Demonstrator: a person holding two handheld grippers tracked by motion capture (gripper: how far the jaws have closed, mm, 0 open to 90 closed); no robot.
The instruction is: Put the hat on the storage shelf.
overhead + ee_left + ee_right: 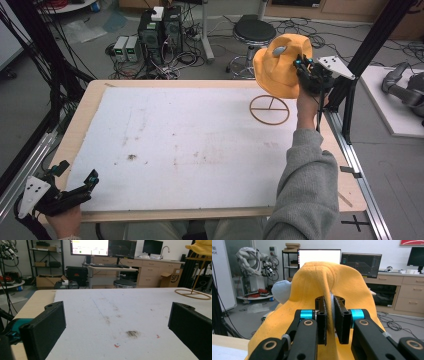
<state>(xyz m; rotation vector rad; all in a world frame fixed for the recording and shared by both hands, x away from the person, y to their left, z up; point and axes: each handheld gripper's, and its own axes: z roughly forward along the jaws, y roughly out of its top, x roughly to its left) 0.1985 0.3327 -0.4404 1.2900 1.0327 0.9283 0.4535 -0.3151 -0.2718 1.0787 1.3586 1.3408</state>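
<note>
your right gripper (pixel 304 64) is clamped on a fold of the soft orange-yellow fabric hat (pixel 280 67), its jaws nearly together with the cloth pinched between them, as the right gripper view shows close up (pixel 329 317). a small pale grey-blue patch on the hat (pixel 279 50) faces up and away from you. the hat hangs in the air directly above the thin tan wire stand with a ring base (pixel 270 109), which sits at the far right part of the white foam sheet covering the table (pixel 190 145).

by the look of it, you are either setting the hat onto the stand or lifting it off; the frames alone do not settle which. if you are placing it, the next move calls for centring the hat's hollow over the stand's upright and lowering straight, so the light ring base does not tip.

your left gripper (pixel 75 190) rests well away from the stand, at the near left corner of the sheet, jaws spread wide with nothing between them.
</note>
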